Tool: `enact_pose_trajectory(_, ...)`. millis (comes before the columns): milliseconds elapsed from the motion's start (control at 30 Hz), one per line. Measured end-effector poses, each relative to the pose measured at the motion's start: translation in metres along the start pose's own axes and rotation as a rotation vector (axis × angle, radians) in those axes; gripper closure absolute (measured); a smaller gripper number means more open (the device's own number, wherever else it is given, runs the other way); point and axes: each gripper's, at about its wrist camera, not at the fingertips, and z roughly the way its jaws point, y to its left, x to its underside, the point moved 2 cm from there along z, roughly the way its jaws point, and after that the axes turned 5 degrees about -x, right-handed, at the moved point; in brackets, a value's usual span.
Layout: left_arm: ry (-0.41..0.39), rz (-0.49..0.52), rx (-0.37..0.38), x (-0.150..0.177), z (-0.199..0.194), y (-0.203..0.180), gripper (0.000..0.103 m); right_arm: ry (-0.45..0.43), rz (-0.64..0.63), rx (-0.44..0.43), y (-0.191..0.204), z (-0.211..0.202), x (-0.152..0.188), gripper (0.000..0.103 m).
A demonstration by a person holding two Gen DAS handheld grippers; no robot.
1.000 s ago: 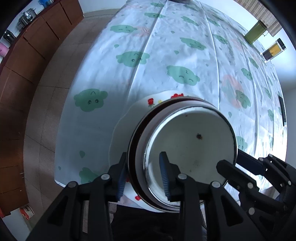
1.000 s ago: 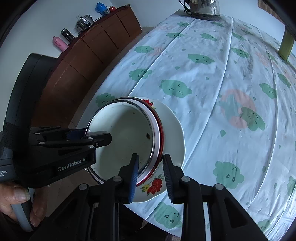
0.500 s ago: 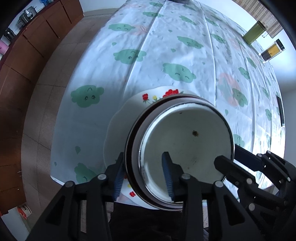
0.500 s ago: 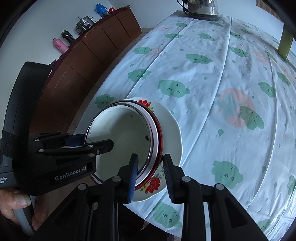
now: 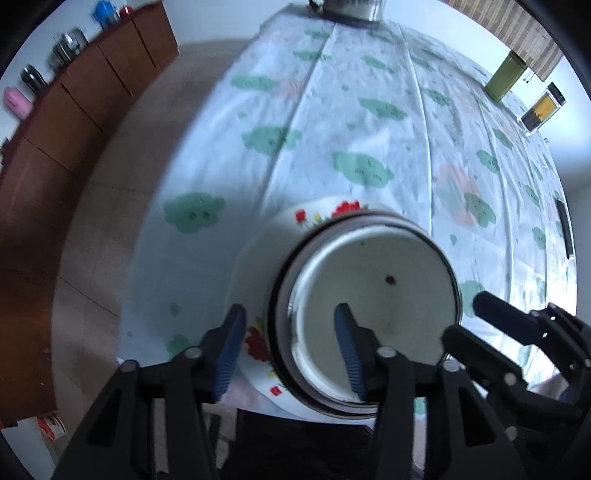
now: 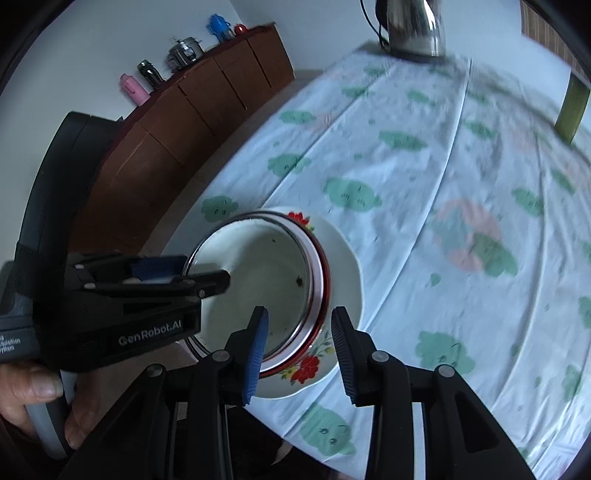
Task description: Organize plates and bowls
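Note:
A stack of white enamel bowls (image 5: 376, 295) with dark red rims rests on a white flowered plate (image 5: 258, 258) near the table's front left corner. My left gripper (image 5: 288, 350) straddles the stack's left rim. Its jaws are opening, and neither blue pad touches the rim. In the right wrist view the bowls (image 6: 258, 280) and plate (image 6: 343, 273) show again. My right gripper (image 6: 299, 349) straddles the right rim there, its jaws opening too, with gaps on both sides. The left gripper (image 6: 192, 271) shows at the stack's far side, the right gripper (image 5: 480, 321) in the left view.
A steel kettle (image 6: 413, 29) stands at the table's far end. A green bottle (image 5: 504, 79) and a jar (image 5: 541, 110) stand at the far right. A brown sideboard (image 6: 192, 122) runs along the left wall. A hand (image 6: 33, 391) holds the left gripper's handle.
Both pairs of jaws have widened around the bowl rims. Both views have tilted up a little, so the kettle and sideboard show more. The bowl stack stays on the plate.

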Motion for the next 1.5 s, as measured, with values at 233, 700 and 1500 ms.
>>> enact_pose_trajectory(233, -0.130, 0.010, -0.007, 0.005, -0.030, -0.002, 0.046, -0.119, -0.059, 0.057, 0.005, -0.032, 0.008, 0.055)
enact_pose_trajectory(700, -0.480, 0.034, 0.039, 0.024, -0.115, -0.022, 0.012, -0.537, -0.118, 0.225, 0.016, -0.133, 0.035, 0.030)
enact_pose_trajectory(1500, -0.577, 0.047, 0.049, 0.034, -0.142, -0.036, 0.011, -0.693, -0.098, 0.289, 0.015, -0.174, 0.054, 0.025)
